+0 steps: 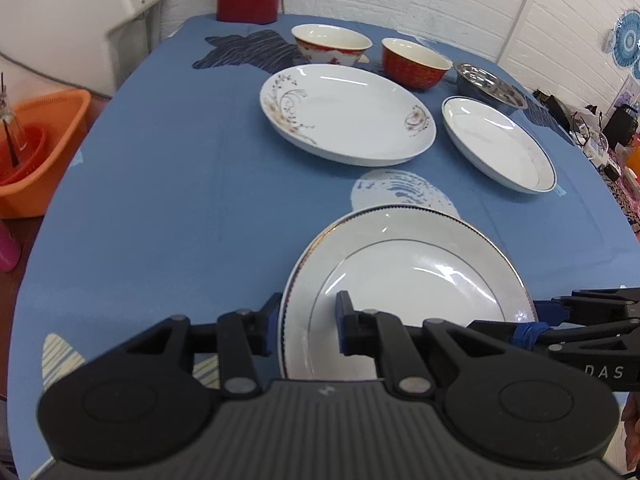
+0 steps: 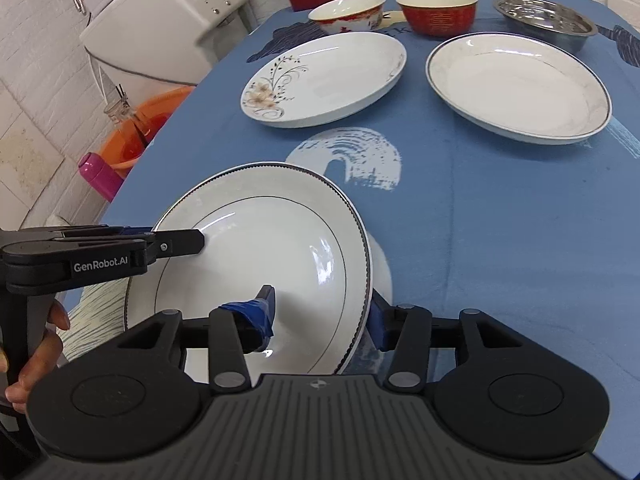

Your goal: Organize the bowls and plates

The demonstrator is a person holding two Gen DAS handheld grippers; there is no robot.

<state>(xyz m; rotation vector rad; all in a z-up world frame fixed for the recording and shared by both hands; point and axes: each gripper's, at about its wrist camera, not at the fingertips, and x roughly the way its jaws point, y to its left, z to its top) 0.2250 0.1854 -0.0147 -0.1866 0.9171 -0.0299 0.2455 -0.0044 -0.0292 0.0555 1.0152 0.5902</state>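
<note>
my left claw [image 1: 308,326] and right claw [image 2: 322,314] are each clamped on opposite rims of the silver-rimmed plate [image 2: 256,256], tilted above the blue tablecloth [image 2: 500,220] (near edge). beyond it lie the floral plate [image 2: 324,76] and the grey-rimmed plate [image 2: 520,84], apart.

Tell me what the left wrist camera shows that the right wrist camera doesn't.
Only the left wrist view shows the cluttered side surface at far right and blue wall decorations.

Only the right wrist view shows a pink bottle, a hand on the left tongs' handle, and the GenRobot.AI label.

Both show the rimmed plate gripped by left tongs and right tongs, floral plate, grey-rimmed plate, two red bowls, steel bowl, and orange basin.
</note>
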